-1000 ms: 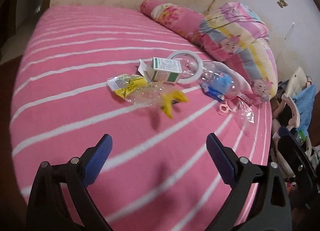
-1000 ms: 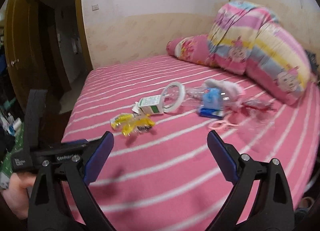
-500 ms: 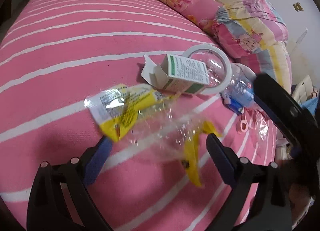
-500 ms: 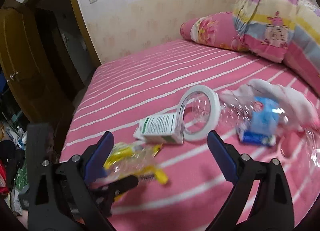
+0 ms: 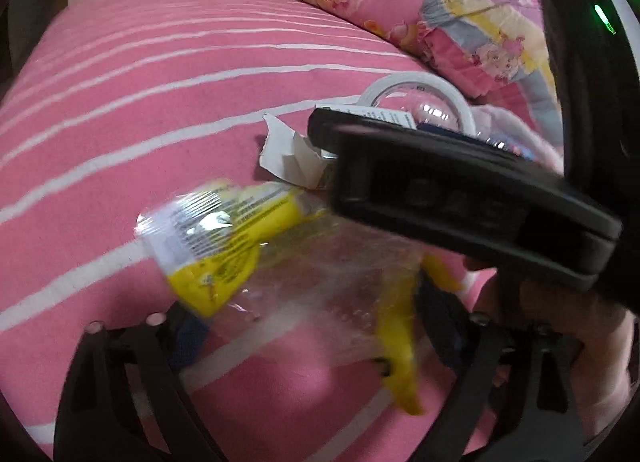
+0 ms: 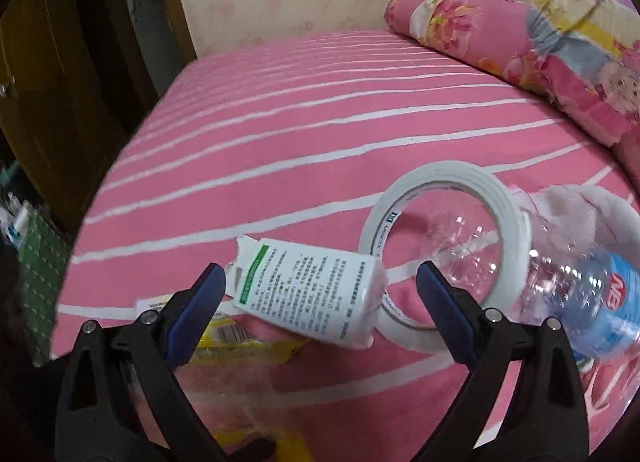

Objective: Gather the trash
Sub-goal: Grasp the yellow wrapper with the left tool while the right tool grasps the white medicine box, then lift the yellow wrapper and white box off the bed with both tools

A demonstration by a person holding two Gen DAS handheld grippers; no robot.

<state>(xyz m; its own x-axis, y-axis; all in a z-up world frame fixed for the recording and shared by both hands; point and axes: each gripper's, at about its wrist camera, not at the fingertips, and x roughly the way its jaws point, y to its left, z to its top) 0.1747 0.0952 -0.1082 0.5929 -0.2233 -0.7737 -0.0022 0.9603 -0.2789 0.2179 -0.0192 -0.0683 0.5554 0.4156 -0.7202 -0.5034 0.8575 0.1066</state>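
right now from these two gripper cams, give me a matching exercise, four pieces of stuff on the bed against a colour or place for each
Things:
1. plastic wrapper
2. small carton
3. tape roll
4. plastic bottle

Descriptions:
A. white ring, propped against the clear bottle
B. clear, with a blue label, lying on its side
C. yellow and clear, between the left gripper fingers as its jaws are closing
D. white with a green stripe, torn open at one end, between the right gripper fingers

Pairs: 1-C, 2-D, 3-A, 4-B
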